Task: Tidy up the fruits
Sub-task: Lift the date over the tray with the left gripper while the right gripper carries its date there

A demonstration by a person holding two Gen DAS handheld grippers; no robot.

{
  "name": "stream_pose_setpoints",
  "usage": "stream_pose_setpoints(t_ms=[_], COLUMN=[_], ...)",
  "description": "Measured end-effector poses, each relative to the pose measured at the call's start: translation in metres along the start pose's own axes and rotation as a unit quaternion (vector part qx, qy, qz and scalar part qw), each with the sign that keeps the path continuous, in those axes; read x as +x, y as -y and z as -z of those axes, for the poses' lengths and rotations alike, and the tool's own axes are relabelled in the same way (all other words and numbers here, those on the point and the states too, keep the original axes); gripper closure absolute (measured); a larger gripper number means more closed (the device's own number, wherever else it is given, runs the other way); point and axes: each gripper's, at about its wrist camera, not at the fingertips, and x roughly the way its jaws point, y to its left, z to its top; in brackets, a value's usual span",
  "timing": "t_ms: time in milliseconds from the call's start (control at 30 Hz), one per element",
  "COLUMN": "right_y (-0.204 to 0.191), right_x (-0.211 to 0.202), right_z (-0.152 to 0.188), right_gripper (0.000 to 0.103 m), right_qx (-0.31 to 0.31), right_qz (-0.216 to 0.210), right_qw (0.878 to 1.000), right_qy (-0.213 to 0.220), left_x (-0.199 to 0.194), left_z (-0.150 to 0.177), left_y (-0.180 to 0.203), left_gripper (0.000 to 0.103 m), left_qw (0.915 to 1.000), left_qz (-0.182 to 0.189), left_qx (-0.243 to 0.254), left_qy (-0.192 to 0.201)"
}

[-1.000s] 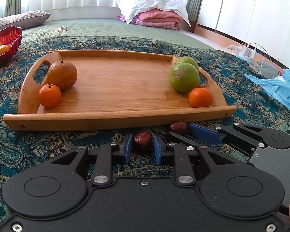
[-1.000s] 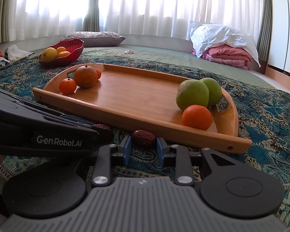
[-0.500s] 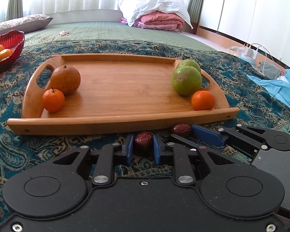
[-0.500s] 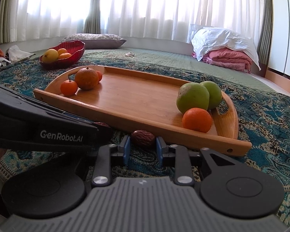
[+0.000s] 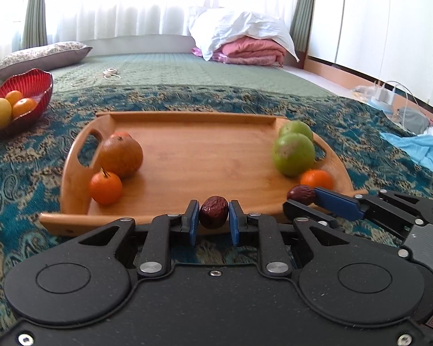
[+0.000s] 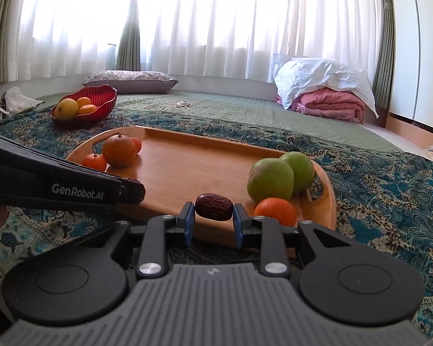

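Observation:
My left gripper (image 5: 214, 216) is shut on a dark red date (image 5: 214, 211), held just above the near rim of the wooden tray (image 5: 205, 155). My right gripper (image 6: 213, 216) is shut on a second date (image 6: 213, 206), also lifted at the tray's near edge; this date (image 5: 301, 194) shows in the left wrist view too. On the tray's left end lie a brownish orange (image 5: 120, 155) and a small mandarin (image 5: 105, 188). Two green fruits (image 5: 294, 153) and another mandarin (image 5: 317, 179) sit at its right end.
A red bowl (image 5: 34, 86) with yellow and orange fruit stands at the far left on the patterned blanket (image 5: 20, 173). Folded pink bedding under a white cover (image 5: 245, 43) lies at the back. Cables and blue cloth (image 5: 418, 144) lie at the right.
Both grippers have lifted their dates off the blanket to about the height of the tray's near rim. The jaws stayed shut on the dates.

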Motion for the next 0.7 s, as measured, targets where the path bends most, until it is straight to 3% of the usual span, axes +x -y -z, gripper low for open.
stream_pose_setpoints(t_ms=[700], right_y=[0.012], right_x=[0.020], right_z=[-0.034], right_gripper=[0.070], right_qx=[0.012], right_qz=[0.019], right_qw=[1.000], right_qy=[0.014], left_x=[0.018], left_z=[-0.038], left_y=[-0.016], left_gripper=[0.082], left_qw=[0.9997], left_qz=[-0.023], left_qx=[-0.004], left_qy=[0.010])
